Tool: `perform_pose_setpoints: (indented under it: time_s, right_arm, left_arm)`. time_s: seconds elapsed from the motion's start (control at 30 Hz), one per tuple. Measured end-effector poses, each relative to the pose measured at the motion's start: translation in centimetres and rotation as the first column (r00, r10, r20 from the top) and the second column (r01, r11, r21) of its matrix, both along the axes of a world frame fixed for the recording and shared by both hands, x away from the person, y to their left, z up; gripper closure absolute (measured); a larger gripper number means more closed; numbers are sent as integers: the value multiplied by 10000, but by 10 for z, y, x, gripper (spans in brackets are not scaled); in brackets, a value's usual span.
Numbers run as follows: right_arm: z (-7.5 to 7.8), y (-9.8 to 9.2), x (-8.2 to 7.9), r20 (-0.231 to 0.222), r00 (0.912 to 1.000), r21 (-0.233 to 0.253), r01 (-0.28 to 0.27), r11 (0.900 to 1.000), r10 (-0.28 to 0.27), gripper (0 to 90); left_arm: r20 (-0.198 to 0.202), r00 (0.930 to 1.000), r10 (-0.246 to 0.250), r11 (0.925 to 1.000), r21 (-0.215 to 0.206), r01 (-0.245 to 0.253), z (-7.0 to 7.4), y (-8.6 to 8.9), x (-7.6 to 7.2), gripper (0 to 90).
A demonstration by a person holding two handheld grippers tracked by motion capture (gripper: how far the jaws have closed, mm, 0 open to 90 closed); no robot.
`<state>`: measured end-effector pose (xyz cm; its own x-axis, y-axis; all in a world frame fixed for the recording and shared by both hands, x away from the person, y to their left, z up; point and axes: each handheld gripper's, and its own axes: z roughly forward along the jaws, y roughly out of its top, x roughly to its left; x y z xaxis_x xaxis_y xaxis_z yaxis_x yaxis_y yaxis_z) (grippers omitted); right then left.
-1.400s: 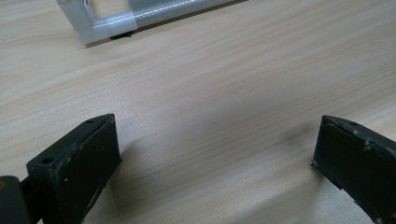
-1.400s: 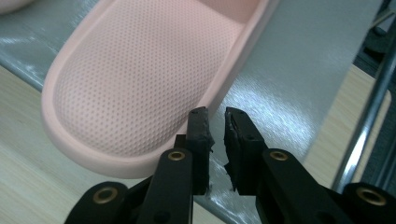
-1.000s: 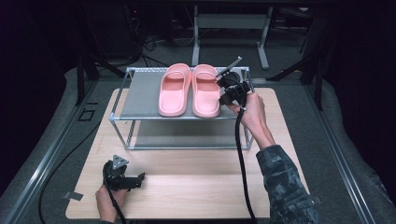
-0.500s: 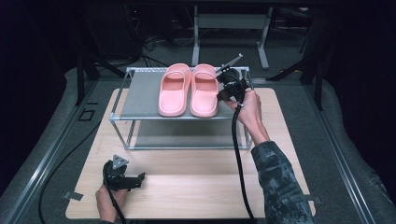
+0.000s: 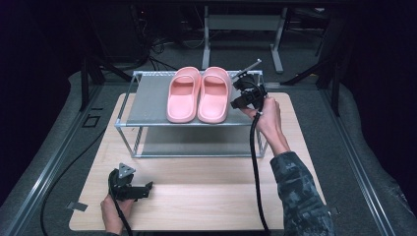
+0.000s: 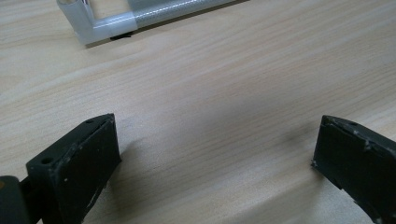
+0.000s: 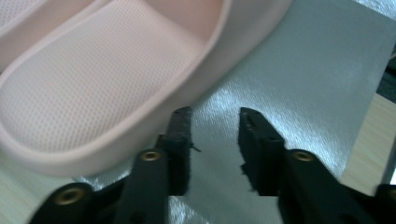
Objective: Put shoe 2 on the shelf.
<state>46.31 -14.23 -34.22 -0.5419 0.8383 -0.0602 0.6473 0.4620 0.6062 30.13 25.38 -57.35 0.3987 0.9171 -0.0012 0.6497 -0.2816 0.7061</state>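
Nearest, left tongs: my left gripper (image 5: 142, 189) sits low at the near edge of the wooden table (image 5: 206, 182), in my hand, well apart from the rack.
Left jaws: spread wide in the left gripper view (image 6: 217, 154), bare wood grain between them, nothing held.
Ahead of left jaws: a taped corner foot of the metal rack (image 6: 100, 25) stands on the table beyond the tips.
Middle ground: rack (image 5: 147, 125) stands across the far half of the table, grey top shelf, a lower shelf beneath it.
Right tongs: my right gripper (image 5: 236, 101) is up at the right end of the top shelf, my hand (image 5: 268, 115) behind it, cable trailing down toward me.
Right jaws: parted a little in the right gripper view (image 7: 215, 128), only grey shelf surface in the gap, gripping nothing.
Right slipper: pink slipper (image 7: 107, 70) lies on the shelf; its outer edge is just beside the left jaw tip; contact I cannot tell.
Farther: second pink slipper (image 5: 183, 93) lies beside the first, sides touching, toes pointing away from me.
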Motion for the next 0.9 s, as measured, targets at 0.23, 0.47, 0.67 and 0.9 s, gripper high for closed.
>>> perform_pose_setpoints:
  time_s: [0.23, 0.47, 0.67, 0.9]
  right_arm:
    - [3, -25, -20, 120, 9999, 124, 15, 9999, -17, 266]
    - [2, -51, -49, 442, 9990, 144, 48, 9999, -54, 35]
    - [-4, -68, -69, 602, 9980, 67, 189, 9998, -193, 0]
    - [-16, -88, -83, 737, 9958, 113, 537, 9985, -544, 0]
  left_arm:
    - [3, 10000, 6, 10000, -3, -6, 0, 0, 0, 0]
    - [-1, 10000, 6, 10000, -16, -6, 0, 0, 0, 0]
    - [8, 10000, 8, 10000, 1, -8, 0, 0, 0, 0]
    - [8, 10000, 22, 10000, -14, -22, 0, 0, 0, 0]
